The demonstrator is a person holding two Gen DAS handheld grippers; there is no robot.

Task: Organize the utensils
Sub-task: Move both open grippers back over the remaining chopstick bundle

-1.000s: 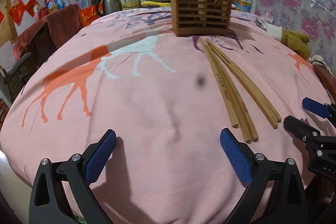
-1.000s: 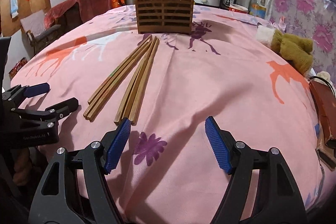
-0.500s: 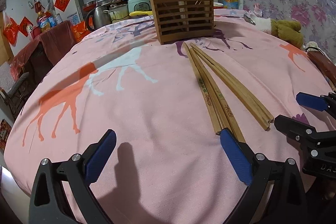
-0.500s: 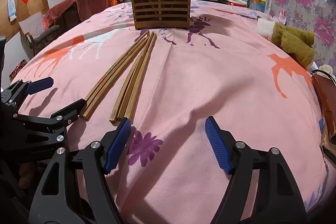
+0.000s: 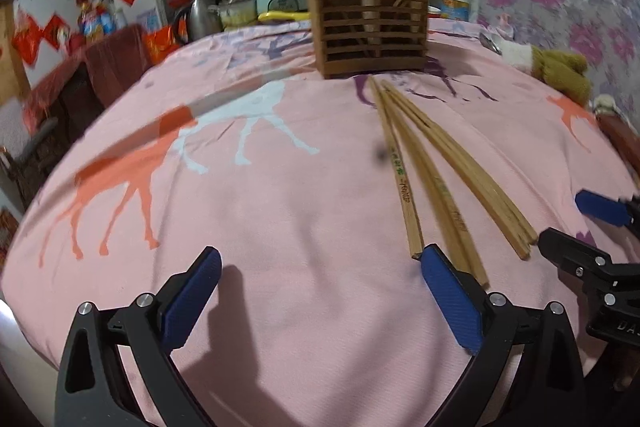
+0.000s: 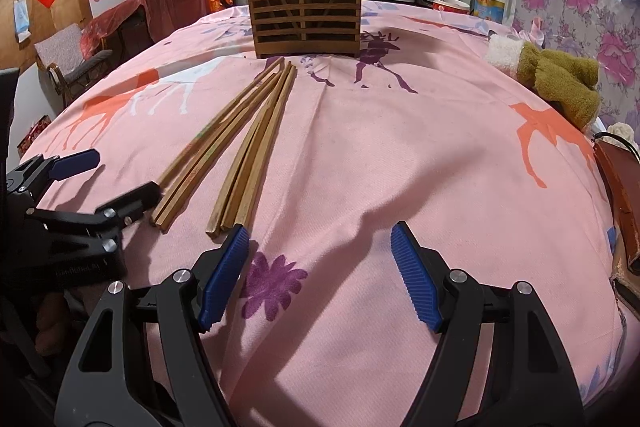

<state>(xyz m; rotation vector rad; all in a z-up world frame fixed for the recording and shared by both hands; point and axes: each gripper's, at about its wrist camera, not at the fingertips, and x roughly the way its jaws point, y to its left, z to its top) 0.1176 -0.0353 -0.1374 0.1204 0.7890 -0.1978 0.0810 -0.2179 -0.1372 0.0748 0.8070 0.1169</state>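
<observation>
Pink cloth printed with orange, white and purple deer covers the surface [image 6: 420, 163] where I am working. My landmark is a brown slatted wooden holder [image 6: 306, 15], which stands upright at the far side of the cloth with a few chopsticks leaning out of its top.

Loose wooden chopsticks [image 6: 240, 147] lie flat on the cloth in front of the holder. Their far tips nearly meet just before its base, and they fan toward me in two bundles, one to the left and one to the right. In my left view the same chopsticks [image 5: 432, 171] run from the holder down to my right-hand finger.

My left gripper [image 5: 320, 295] hangs low over the cloth with its blue fingers spread wide, holding nothing. Its right finger sits at the near ends of the left bundle; I cannot tell whether it touches them.

My right gripper [image 6: 320, 267] is also spread wide and holds nothing. Its left finger sits just at the near ends of the right bundle.

Right of the holder, near the cloth's edge, lies an olive-green glove [image 6: 556, 79] with a white cuff.
</observation>
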